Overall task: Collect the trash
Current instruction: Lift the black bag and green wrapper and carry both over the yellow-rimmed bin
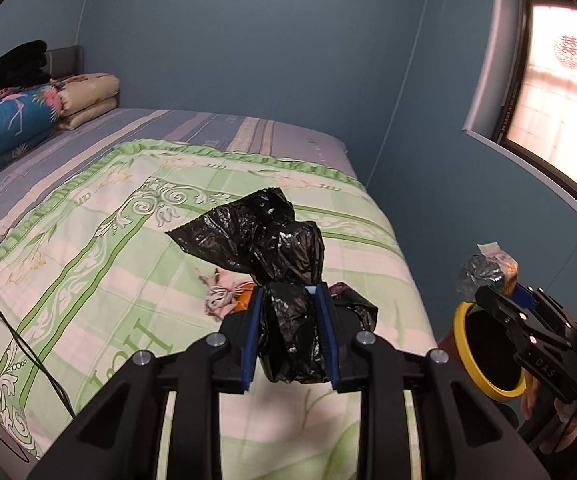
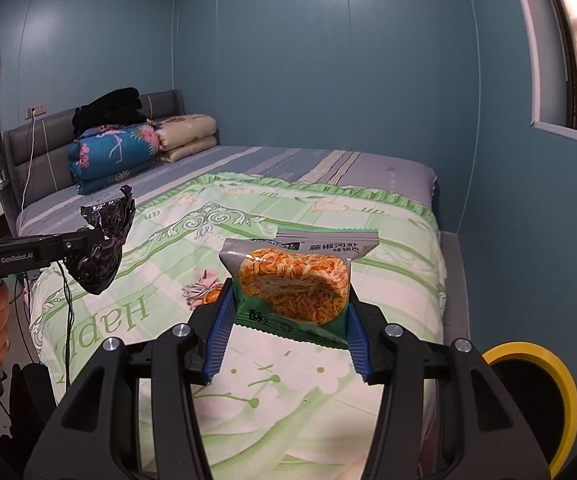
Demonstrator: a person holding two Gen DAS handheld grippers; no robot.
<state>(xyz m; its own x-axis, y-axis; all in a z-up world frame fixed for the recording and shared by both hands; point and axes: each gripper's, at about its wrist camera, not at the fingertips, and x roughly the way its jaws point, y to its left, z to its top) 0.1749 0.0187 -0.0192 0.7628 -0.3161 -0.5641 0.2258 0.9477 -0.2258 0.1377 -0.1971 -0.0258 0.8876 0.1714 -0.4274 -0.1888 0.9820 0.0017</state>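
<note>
The crumpled black plastic bag (image 1: 288,280) is sitting clamped between the left gripper (image 1: 290,336)'s narrowed jaws, angled down over the bed (image 1: 88,240). At three o'clock, the right gripper (image 2: 288,340) is pinching a snack packet (image 2: 294,280), half-open jaws, near the yellow-rimmed bin (image 2: 544,392).

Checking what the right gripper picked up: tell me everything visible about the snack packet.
The snack packet is a sealed plastic pouch with a grey top, green bottom and a clear window showing orange crispy pieces; Chinese print runs along the top. It stands roughly upright, pinched at its sides by the right gripper, lifted above the bed, touching nothing else. The left view shows it near the yellow-rimmed bin.
</note>
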